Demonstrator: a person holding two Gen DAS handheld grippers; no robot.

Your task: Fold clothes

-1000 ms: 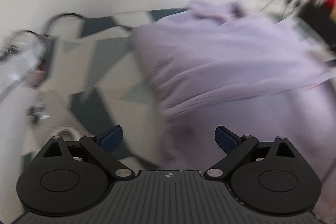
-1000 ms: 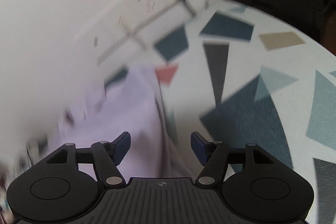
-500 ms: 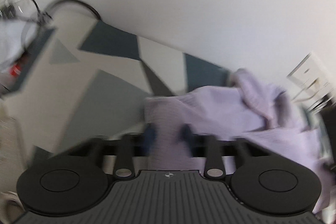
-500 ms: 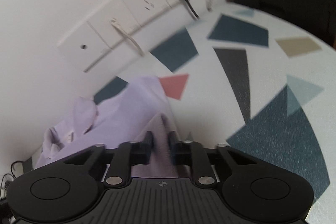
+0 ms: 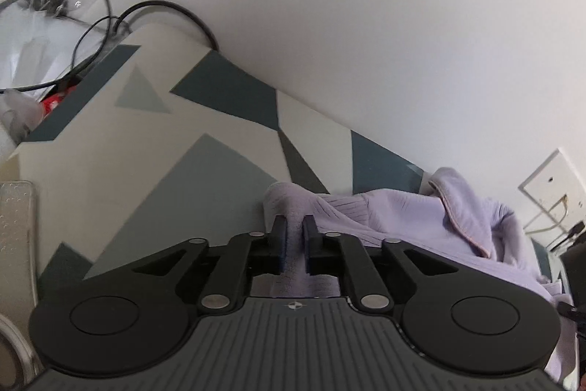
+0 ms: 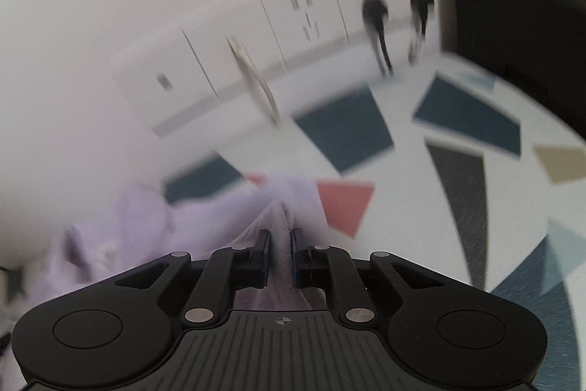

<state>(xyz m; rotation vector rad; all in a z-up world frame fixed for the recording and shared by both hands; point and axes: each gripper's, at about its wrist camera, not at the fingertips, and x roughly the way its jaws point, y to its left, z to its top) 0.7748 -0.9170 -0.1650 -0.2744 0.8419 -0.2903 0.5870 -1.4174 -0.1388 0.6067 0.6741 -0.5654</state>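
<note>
Against a plain white wall, a tabletop (image 5: 110, 149) printed with teal, grey and pink shapes carries a crumpled lilac knit garment (image 5: 395, 218), bunched close to the wall below a row of wall sockets (image 6: 304, 24). Each hand-held tool has a separate edge of it. The left gripper (image 5: 293, 237) has a ridge of lilac fabric between its dark pads; its jaws, drawn in within the past second, have just eased apart a little, yet the cloth fills the gap and appears pinched. The right gripper (image 6: 281, 244), seen through heavy blur, has closed to a narrow slot on another fold of the same garment, which rises between its fingers like a tent. Taking two spaced points at once is likely meant to let the person lift and spread the knit flat before any fold is made. Loose black cables (image 5: 91, 24) lie at the far left end, two black plugs (image 6: 373, 6) sit in the sockets, both well clear of the fabric
</note>
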